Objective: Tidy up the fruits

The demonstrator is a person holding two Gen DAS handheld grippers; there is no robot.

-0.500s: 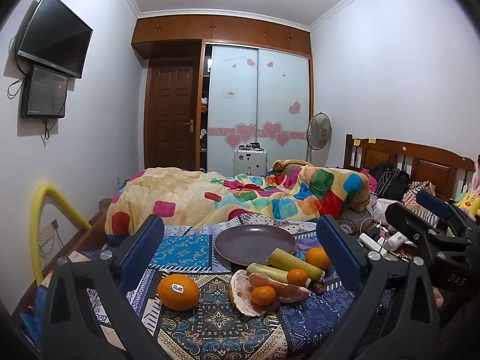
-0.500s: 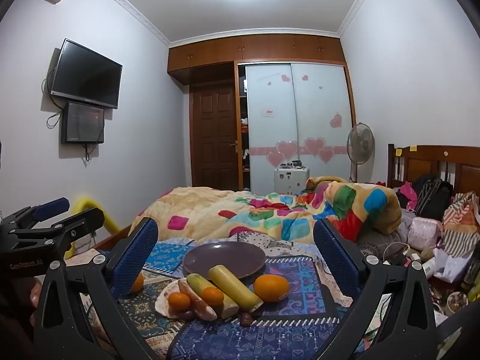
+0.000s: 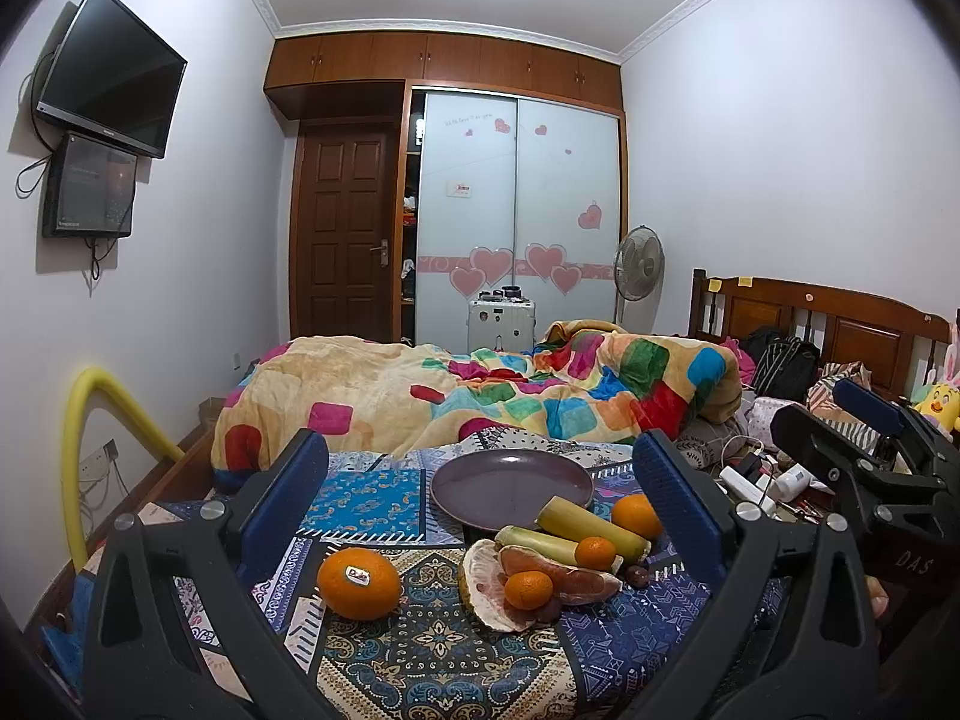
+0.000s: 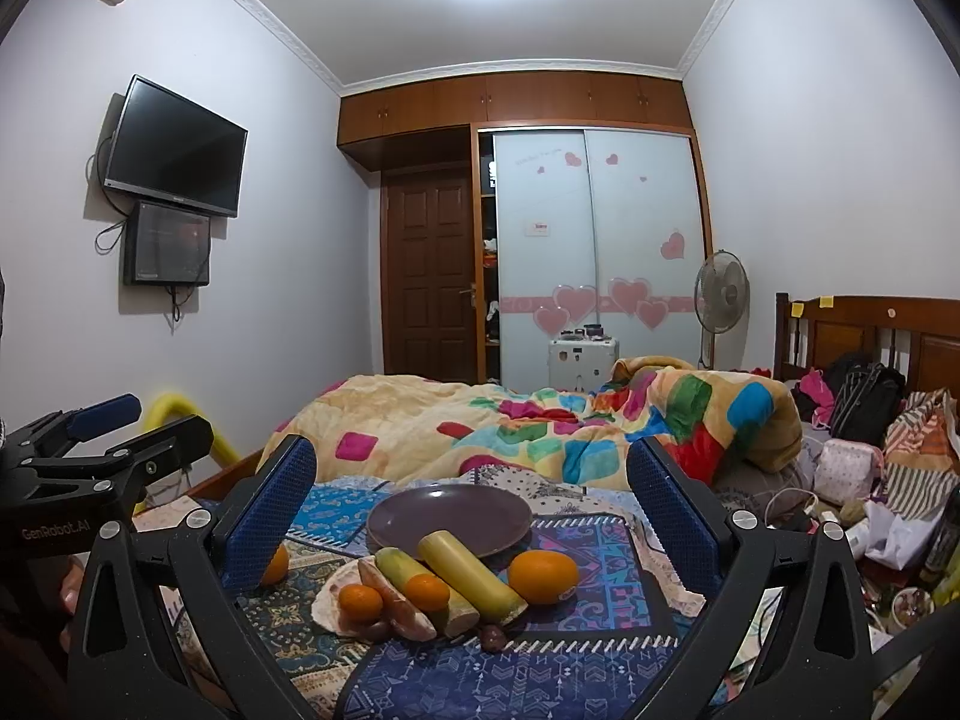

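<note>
Fruit lies on a patterned blue cloth on the bed. An empty purple plate stands behind it. A large stickered orange lies at the left, another orange at the right. Between them are two yellow-green sugarcane pieces, pomelo segments and two small tangerines. My left gripper is open and empty, above the fruit. My right gripper is open and empty too. Each gripper shows at the edge of the other's view.
A colourful patchwork blanket is heaped behind the plate. Clutter of bags, cables and bottles lies at the right by the wooden headboard. A yellow tube stands at the left wall. A small dark fruit lies near the cloth's front.
Both grippers have stayed open and almost still; the views have shifted only slightly. The fruit has not moved.
</note>
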